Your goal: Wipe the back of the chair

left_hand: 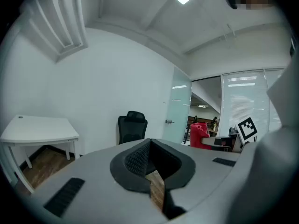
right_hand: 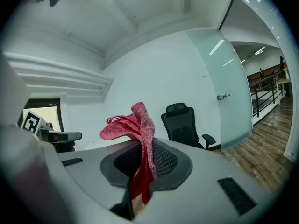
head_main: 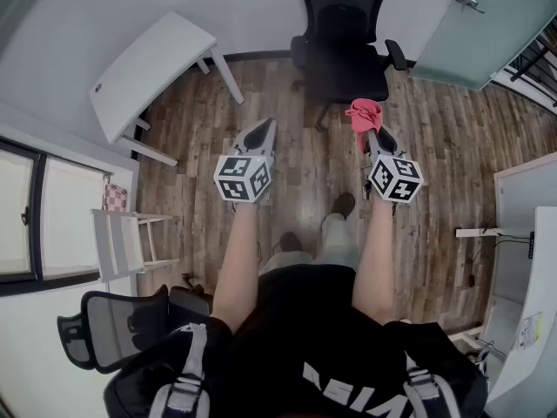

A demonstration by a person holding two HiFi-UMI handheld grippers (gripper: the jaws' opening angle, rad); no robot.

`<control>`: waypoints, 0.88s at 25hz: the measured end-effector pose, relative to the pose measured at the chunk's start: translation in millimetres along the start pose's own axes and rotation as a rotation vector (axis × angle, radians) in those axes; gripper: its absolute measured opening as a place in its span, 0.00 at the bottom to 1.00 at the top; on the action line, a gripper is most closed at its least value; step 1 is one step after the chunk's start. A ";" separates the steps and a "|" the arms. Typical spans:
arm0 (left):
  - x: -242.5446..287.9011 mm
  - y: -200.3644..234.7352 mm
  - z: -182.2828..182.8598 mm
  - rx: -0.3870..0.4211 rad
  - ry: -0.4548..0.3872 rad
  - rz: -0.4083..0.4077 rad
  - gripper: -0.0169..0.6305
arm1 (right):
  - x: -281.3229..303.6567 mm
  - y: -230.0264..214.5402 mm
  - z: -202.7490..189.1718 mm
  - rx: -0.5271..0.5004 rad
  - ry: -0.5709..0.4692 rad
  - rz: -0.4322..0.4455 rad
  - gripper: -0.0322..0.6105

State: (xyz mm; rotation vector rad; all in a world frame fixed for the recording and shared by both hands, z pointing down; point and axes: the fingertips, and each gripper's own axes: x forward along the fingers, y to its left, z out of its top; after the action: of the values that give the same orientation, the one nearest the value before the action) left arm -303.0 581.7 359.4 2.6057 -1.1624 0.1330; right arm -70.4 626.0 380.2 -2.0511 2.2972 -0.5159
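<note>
Approach: chair [head_main: 344,50] not yet reached.
Right hand-held gripper [head_main: 372,133] clamps red cloth [head_main: 363,113], bunched end forward for wiping; left hand-held gripper [head_main: 261,131] is closed on nothing, probably held spare. Chair stands ahead by the wall, well apart from the 2.

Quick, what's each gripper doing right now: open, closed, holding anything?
Left gripper: closed, holding nothing.
Right gripper: closed on the red cloth.

My left gripper [head_main: 262,131] and right gripper [head_main: 372,136]: grey-bodied, with black ribbed pads [left_hand: 135,160], each bearing a cube [head_main: 244,178] of black-and-white square markers. I wear a white-lettered black shirt [head_main: 296,320], pale trousers [head_main: 335,238] and dark shoes [head_main: 345,204].
</note>
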 end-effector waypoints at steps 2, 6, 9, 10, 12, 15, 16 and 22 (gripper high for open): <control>9.2 8.8 -3.5 -0.003 0.003 -0.002 0.06 | 15.0 -0.7 -6.8 0.005 0.006 0.002 0.15; 22.0 24.5 -13.3 -0.018 0.031 0.014 0.06 | 39.2 -7.8 -14.8 0.033 0.022 -0.015 0.15; 36.1 37.2 -18.3 -0.049 0.062 0.030 0.06 | 55.7 -16.9 -13.2 0.048 0.034 -0.027 0.15; 43.1 41.7 -18.7 -0.052 0.071 0.035 0.06 | 63.6 -20.1 -12.7 0.049 0.040 -0.026 0.15; 60.4 48.7 -16.8 -0.056 0.081 0.038 0.06 | 82.7 -28.7 -11.6 0.047 0.056 -0.026 0.15; 90.7 56.8 -7.2 -0.050 0.091 0.029 0.06 | 117.1 -44.4 -8.0 0.066 0.083 -0.027 0.15; 103.3 58.4 -1.5 -0.050 0.092 0.021 0.06 | 129.3 -51.5 -5.0 0.080 0.088 -0.027 0.15; 187.5 64.2 39.5 -0.017 0.085 0.008 0.06 | 200.1 -101.7 25.7 0.102 0.100 -0.034 0.15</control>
State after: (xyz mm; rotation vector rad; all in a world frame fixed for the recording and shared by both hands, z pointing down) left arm -225.9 395.4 372.9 2.5547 -1.1396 0.2321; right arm 6.0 417.6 422.5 -2.0652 2.2404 -0.7378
